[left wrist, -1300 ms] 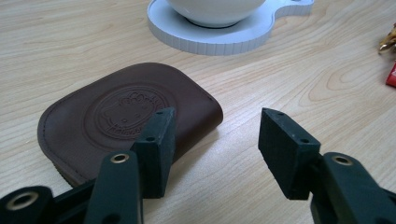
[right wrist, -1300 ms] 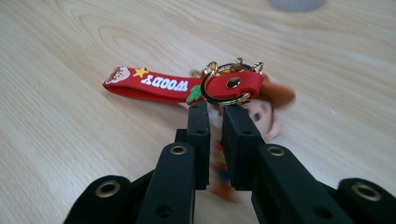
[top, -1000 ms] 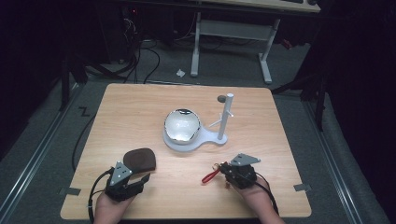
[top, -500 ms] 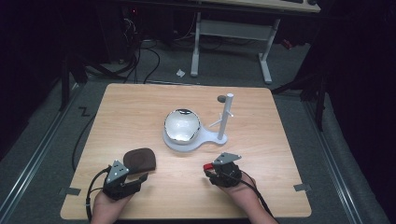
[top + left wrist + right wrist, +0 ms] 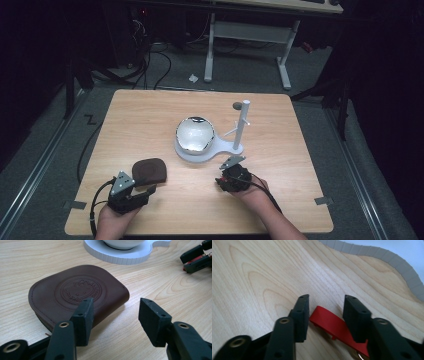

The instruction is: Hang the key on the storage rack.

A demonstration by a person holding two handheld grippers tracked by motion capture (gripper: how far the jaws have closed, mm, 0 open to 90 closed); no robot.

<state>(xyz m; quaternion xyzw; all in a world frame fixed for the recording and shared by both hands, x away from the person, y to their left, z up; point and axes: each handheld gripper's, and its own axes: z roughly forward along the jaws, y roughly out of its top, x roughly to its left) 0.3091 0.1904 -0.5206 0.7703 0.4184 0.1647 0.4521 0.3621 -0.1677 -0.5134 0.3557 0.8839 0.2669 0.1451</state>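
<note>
The right gripper (image 5: 325, 315) has its jaws apart, having just been closing, with a red tag (image 5: 329, 323) lying flat on the wood between them; the pads do not press on it yet. The tag looks like thin, stiff plastic with a small metal ring at its near end, probably light and a little slippery. It lies so low that a flat pinch would likely skate off, so taking it across its narrow width, or by the ring end, seems the surer hold.

The left gripper (image 5: 113, 320) also stands open and holds nothing. One jaw hangs over the near edge of a brown leather pouch (image 5: 75, 295), the other over bare wood. The pouch looks soft and limp and would sag if lifted by a corner.

In the high view the right gripper (image 5: 231, 176) sits just in front of the white stand (image 5: 231, 147), which carries a shiny bowl (image 5: 195, 134) and an upright post (image 5: 242, 122). The stand's edge lies close ahead of the tag and could catch a forward sweep. The table (image 5: 150, 110) offers free room elsewhere.
</note>
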